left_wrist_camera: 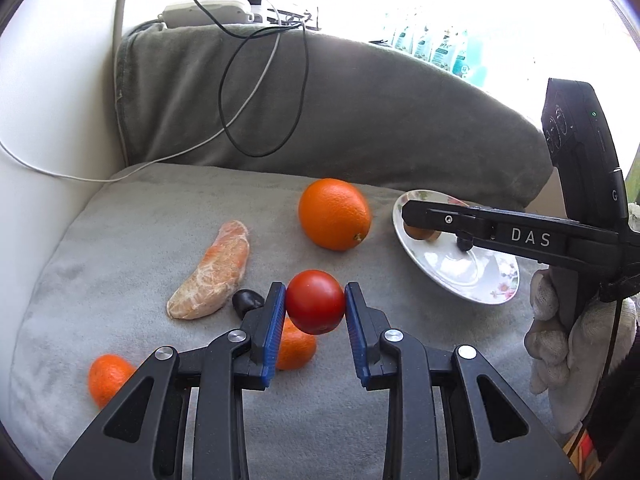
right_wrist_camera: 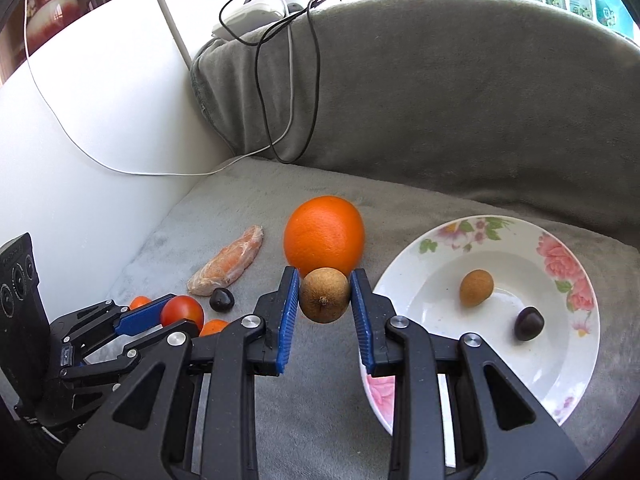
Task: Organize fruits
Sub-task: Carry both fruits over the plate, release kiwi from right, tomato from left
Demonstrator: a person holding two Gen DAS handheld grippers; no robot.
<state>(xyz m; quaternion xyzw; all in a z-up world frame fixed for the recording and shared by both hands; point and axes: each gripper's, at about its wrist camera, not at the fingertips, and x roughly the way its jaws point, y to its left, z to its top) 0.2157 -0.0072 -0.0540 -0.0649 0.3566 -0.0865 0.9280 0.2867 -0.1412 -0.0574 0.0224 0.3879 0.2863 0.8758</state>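
Grey cushion [right_wrist_camera: 280,420]: one orange [right_wrist_camera: 324,232]; left gripper [left_wrist_camera: 315,308] clamps one tomato [left_wrist_camera: 315,302], right gripper [right_wrist_camera: 325,300] one brown fruit [right_wrist_camera: 325,295].

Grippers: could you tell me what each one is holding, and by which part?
Left gripper pinches the tomato across its sides. Right gripper pinches a brown fruit across its sides, stem end facing the camera.

Bare cushion [right_wrist_camera: 320,420] lies before the plate [right_wrist_camera: 576,384]; the orange [right_wrist_camera: 324,232] crowds its left.
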